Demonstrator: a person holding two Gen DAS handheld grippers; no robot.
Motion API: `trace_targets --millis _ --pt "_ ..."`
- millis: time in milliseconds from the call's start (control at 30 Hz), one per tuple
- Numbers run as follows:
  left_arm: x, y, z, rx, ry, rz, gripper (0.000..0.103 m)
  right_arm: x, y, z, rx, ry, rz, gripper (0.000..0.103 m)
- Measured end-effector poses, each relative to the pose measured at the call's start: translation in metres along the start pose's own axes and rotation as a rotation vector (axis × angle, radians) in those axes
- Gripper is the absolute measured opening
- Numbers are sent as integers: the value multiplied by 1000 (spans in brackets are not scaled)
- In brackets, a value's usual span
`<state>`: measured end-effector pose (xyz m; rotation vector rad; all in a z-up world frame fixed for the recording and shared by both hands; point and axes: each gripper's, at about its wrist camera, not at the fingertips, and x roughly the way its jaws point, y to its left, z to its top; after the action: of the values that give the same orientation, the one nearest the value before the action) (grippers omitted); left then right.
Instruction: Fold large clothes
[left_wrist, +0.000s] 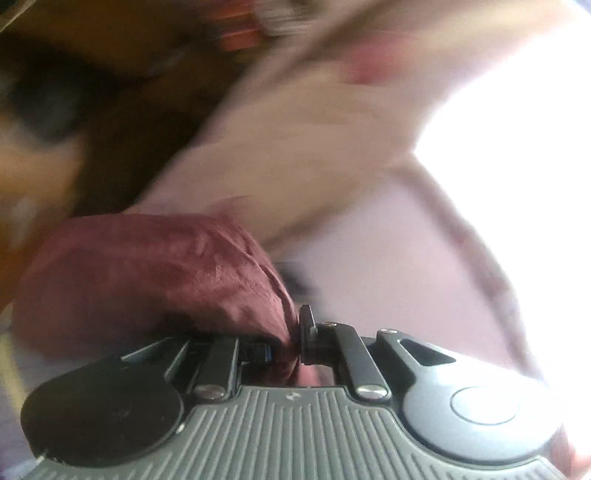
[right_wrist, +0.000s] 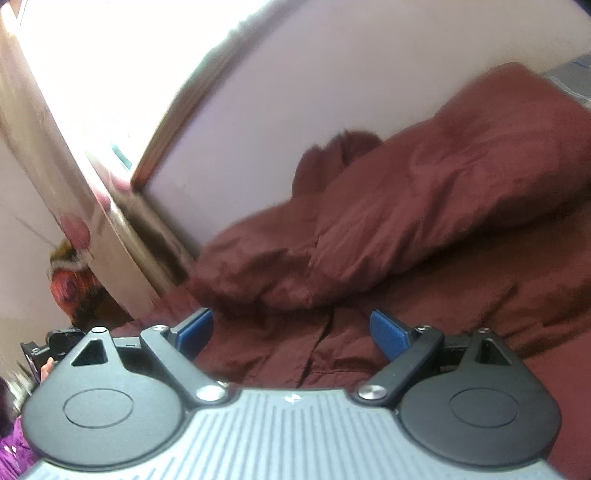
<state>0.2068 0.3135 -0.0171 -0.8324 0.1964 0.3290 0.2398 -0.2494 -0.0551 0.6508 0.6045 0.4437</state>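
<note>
A large maroon jacket (right_wrist: 424, 206) lies spread in the right wrist view, with a puffy sleeve folded across its body. My right gripper (right_wrist: 291, 332) is open, its blue pads (right_wrist: 388, 332) apart just above the jacket's front, holding nothing. In the left wrist view my left gripper (left_wrist: 291, 347) is shut on a bunched fold of the maroon jacket (left_wrist: 155, 277), which hangs to the left of the jaws. The view behind it is blurred by motion.
A pale wall (right_wrist: 295, 92) and a bright window with a wooden frame (right_wrist: 173, 122) stand behind the jacket. Orange and purple items (right_wrist: 74, 284) lie at the far left. The left wrist view shows a bright window (left_wrist: 517, 147) and dark blurred shapes.
</note>
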Motion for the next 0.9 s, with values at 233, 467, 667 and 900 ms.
trace_targets --millis 233,467,667,900 --pt "-41 -190 -81 367 18 -394 11 -53 -9 12 11 -97 11 93" --pt "-18 -263 -238 714 281 -557 12 -90 -40 18 69 -152 -10 94" --pt "-22 -253 -323 1004 320 -598 64 -102 -52 21 76 -151 -6 94" --pt "-78 -235 -317 1033 160 -731 103 -109 -35 48 43 -205 28 94"
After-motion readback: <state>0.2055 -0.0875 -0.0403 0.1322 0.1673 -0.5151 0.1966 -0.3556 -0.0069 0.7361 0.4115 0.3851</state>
